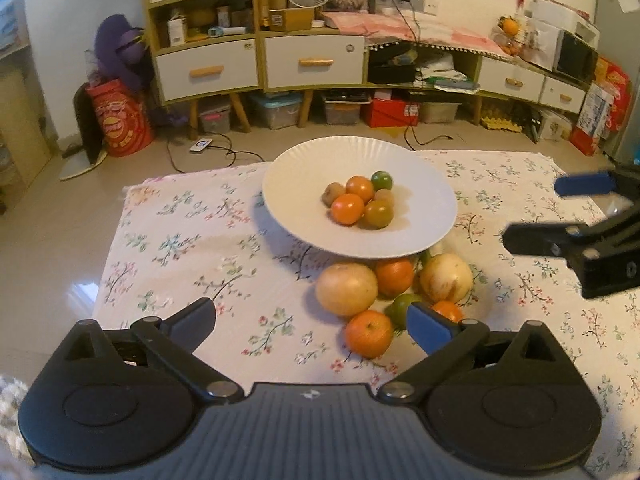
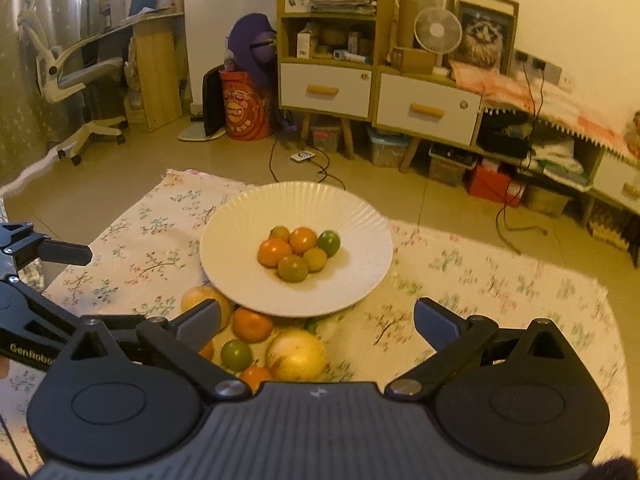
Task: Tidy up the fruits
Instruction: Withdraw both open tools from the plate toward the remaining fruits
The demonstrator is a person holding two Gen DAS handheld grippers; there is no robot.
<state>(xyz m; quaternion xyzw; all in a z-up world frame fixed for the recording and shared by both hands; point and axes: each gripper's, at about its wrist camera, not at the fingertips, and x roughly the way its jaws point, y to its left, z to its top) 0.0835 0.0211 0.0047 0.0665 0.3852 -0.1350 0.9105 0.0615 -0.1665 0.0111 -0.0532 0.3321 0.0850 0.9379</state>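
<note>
The sorting looks partly done: six small fruits, orange, green and brownish, sit clustered in the middle of the white plate (image 1: 304, 160), which fills the centre of both views, while a loose pile (image 1: 384, 292) waits on the floral tablecloth (image 1: 168, 240) just below the plate's near rim. In that pile the left wrist view shows two large pale yellow fruits (image 1: 346, 289), an orange (image 1: 369, 333) at lower centre, another orange tucked against the rim, a green fruit (image 1: 400, 308) and one more orange partly hidden. The next move, as I judge it, calls for one tool to descend over a piled fruit with its fingers either side, close, and carry it up to the plate; the nearest orange seems the easiest pick, since the big pale ones may be too wide to grasp securely. The left gripper (image 1: 312, 320) has its fingers spread wide and holds nothing, its blue-padded finger overlapping the pile's right edge in the picture, though contact cannot be confirmed. The right gripper (image 2: 318, 318) is likewise spread wide and empty, poised above the pile at lower centre of its own view.
</note>
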